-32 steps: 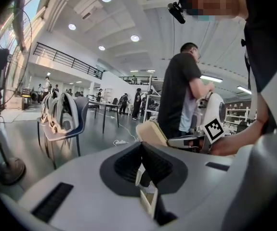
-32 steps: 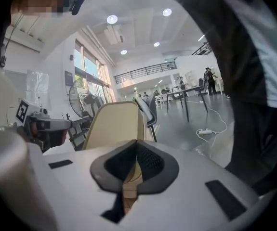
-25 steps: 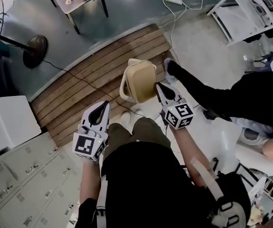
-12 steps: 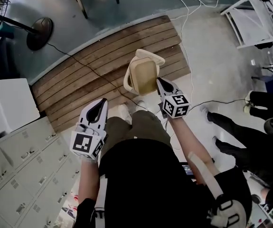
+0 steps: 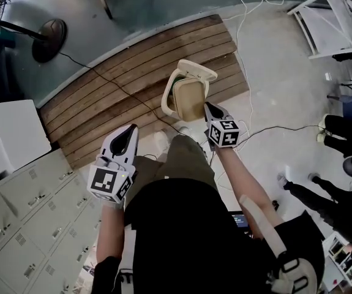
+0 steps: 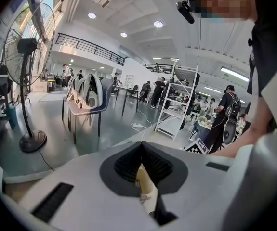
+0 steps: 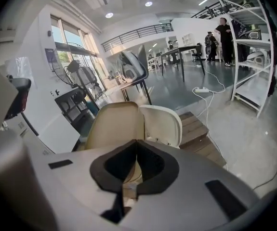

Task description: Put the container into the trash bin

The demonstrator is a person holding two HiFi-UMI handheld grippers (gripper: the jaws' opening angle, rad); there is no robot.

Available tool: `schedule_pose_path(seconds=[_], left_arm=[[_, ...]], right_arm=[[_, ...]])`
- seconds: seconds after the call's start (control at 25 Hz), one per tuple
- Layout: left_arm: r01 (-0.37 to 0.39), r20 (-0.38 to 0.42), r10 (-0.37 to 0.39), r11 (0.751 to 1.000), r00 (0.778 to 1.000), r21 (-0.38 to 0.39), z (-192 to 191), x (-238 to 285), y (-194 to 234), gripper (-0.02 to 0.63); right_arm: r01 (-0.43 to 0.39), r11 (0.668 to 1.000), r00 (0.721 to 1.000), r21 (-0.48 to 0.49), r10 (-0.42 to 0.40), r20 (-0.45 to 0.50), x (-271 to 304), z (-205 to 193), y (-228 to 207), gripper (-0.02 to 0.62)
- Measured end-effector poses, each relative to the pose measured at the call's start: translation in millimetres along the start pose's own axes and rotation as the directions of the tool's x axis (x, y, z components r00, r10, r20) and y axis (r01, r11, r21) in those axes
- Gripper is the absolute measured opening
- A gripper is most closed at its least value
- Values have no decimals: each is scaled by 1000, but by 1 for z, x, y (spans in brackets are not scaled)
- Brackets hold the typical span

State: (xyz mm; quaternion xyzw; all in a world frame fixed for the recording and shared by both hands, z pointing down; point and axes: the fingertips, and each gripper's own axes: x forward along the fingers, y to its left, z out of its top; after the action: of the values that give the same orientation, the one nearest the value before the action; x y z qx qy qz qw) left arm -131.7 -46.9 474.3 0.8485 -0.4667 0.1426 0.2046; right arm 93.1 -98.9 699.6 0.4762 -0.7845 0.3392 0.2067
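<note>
Tan container [image 5: 189,100] gripped over open bin [image 5: 165,100]
Flat, plain beige, standing on edge just above the bin's mouth, with cream lid [image 5: 198,71] flipped up behind it. Pinched at the near edge by right gripper [image 5: 207,108], jaws tight on it, forearm stretched forward. Left gripper [image 5: 130,133] lower beside the thigh, jaws pressed together and empty, pointing at wooden platform [image 5: 102,103]

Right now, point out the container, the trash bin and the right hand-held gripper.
container [image 5: 190,100], head view, tan face.
trash bin [image 5: 195,70], head view, raised lid.
right hand-held gripper [image 5: 209,108], head view, between fingertips.
</note>
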Motion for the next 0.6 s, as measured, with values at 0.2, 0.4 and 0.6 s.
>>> schedule_pose_path(seconds=[0.2, 0.4, 0.6], left_arm=[[5, -23, -5, 1000, 1000, -16, -11, 8, 4, 8], [4, -50, -6, 999, 999, -39, -24, 12, 10, 8], [-18, -76, 13, 998, 997, -59, -37, 10, 19, 8]], right_arm=[[30, 999, 998, -16, -31, -59, 21, -27, -16, 18], [54, 998, 991, -24, -57, -118, 46, -47, -31, 18], [62, 998, 984, -6, -62, -167, 74, -62, -41, 18]])
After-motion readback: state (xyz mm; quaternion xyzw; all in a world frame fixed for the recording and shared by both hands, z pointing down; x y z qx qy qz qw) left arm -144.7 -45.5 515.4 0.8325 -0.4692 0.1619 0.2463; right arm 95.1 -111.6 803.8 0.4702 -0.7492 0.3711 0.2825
